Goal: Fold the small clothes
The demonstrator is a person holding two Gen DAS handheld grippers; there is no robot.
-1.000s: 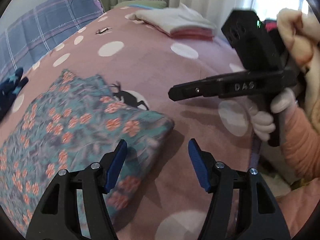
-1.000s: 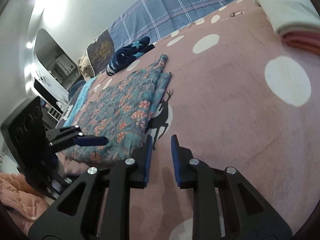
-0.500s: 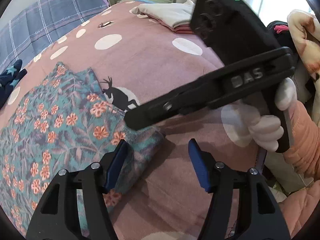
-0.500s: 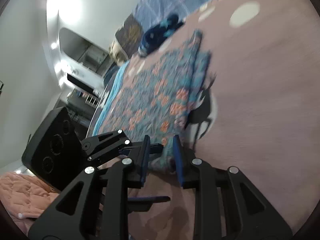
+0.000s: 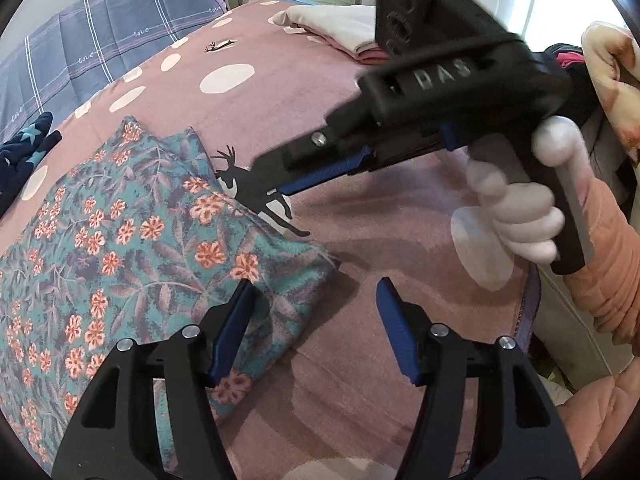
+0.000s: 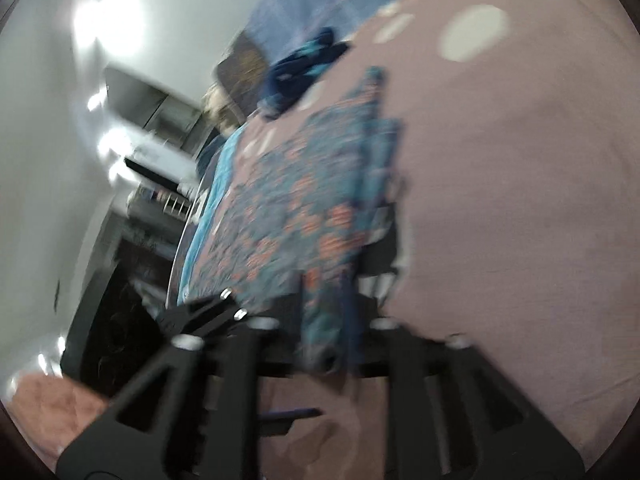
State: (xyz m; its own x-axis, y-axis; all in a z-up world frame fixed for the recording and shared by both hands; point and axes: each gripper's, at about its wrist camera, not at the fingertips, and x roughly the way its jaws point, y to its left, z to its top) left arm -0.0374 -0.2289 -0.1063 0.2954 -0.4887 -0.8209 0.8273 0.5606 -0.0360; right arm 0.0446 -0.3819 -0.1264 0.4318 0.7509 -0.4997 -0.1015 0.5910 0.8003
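A teal garment with orange flowers (image 5: 140,240) lies flat on the pink dotted bedspread (image 5: 400,220). My left gripper (image 5: 316,320) stands open over its near right corner, left finger above the cloth, right finger above bare bedspread, holding nothing. A white-gloved hand (image 5: 520,224) holds my right gripper (image 5: 286,174) just above the garment's right edge by the black deer print (image 5: 256,196). In the blurred right wrist view my right gripper (image 6: 324,304) has its jaws opening, and the garment's (image 6: 304,200) corner shows between them. I see no pad pressing on it.
A folded white and pink stack (image 5: 340,32) sits at the far end of the bed. A navy star-print garment (image 5: 24,148) lies at the far left, below a blue plaid quilt (image 5: 100,48). An orange sleeve (image 5: 608,272) and the bed's edge are at the right.
The right gripper has swung left and down from the bed's right side to the garment's right edge, and its jaws have widened. The left gripper has stayed put and open.
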